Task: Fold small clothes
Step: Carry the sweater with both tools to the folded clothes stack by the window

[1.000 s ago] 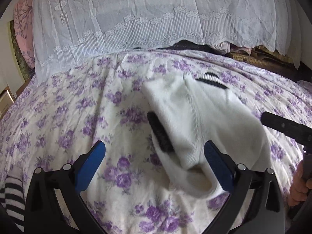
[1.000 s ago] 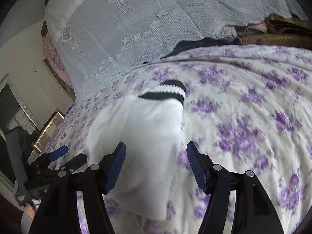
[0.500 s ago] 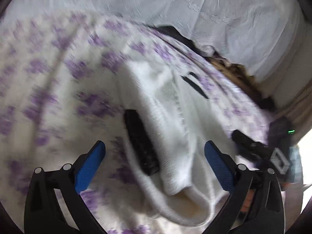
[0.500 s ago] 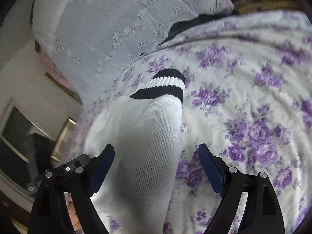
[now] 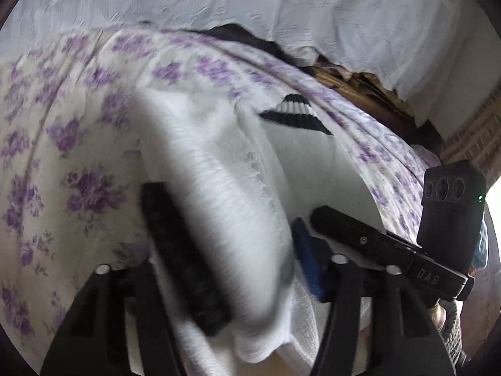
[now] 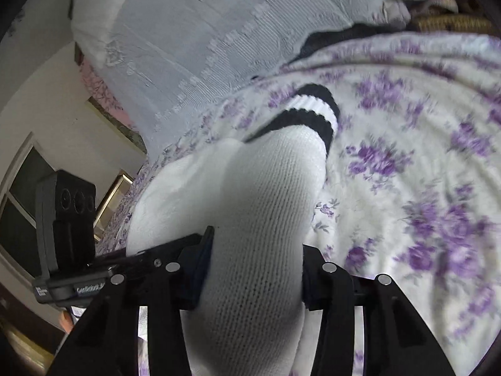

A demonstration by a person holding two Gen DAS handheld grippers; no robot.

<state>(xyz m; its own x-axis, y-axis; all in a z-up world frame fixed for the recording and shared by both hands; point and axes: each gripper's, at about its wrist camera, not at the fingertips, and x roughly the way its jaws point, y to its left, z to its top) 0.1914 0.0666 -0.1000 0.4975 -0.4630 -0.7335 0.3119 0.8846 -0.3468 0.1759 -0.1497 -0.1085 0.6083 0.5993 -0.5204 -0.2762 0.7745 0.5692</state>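
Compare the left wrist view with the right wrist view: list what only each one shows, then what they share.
Only the left wrist view: the left gripper shut on the white sock, a black band at the sock's near end, and the right gripper seen from the side.

Only the right wrist view: the right gripper shut on the sock, and a window at left.

Both: the sock's black-and-white striped cuff, the purple floral bedspread and the white lace cloth behind.
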